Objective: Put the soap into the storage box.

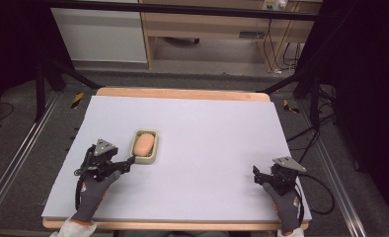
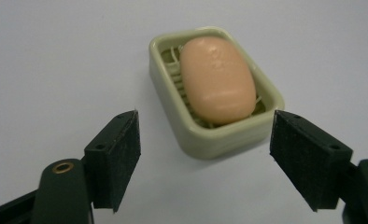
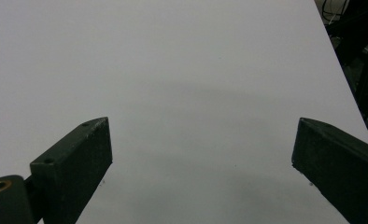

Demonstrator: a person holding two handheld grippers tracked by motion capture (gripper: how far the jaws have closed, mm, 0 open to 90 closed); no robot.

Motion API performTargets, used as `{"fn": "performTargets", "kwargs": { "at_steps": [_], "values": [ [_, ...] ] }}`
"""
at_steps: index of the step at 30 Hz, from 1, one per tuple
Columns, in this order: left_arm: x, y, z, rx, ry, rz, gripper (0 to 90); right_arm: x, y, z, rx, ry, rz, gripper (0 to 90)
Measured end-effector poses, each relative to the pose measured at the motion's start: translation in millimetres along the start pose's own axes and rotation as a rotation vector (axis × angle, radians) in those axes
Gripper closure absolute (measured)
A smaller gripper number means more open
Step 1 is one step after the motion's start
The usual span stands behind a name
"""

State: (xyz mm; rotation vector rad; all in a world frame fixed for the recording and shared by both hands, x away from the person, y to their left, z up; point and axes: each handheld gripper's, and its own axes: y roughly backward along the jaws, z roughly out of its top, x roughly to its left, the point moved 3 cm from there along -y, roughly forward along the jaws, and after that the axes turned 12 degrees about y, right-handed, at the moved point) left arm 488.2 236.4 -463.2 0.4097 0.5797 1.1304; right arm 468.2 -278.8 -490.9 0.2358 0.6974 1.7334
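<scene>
A peach-pink oval soap bar [image 1: 144,143] [image 2: 217,79] lies in a pale green soap dish [image 1: 154,156] [image 2: 219,137] on the left half of the white table. My left gripper [image 1: 128,162] [image 2: 204,156] stands open just short of the dish's near end, its jaws wide on either side of that end without touching it. My right gripper [image 1: 257,174] [image 3: 201,154] rests open near the table's front right, with nothing but bare table between its jaws.
The white table sheet [image 1: 207,133] sits on a wooden top. The table's right edge [image 3: 341,70] lies close to the right gripper, with cables and dark stands beyond it. Wooden furniture stands behind the table.
</scene>
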Motion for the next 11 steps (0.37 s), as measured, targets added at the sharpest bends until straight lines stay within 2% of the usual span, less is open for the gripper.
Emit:
{"fn": "performTargets", "kwargs": {
  "at_steps": [7,10,11],
  "values": [
    [17.7,0.4,-17.8,0.035,0.014,0.036,24.2,-2.4,1.9,-0.4,-0.003,-0.014,-0.001,5.5],
    [24.0,-1.7,-19.7,0.045,-0.015,0.072,24.5,-3.3,2.1,-0.7,0.002,-0.009,-0.003,5.5],
    [25.8,-2.3,-20.7,0.052,-0.012,0.075,24.5,-3.4,2.1,-0.7,0.003,-0.011,-0.003,5.5]
  ]
}}
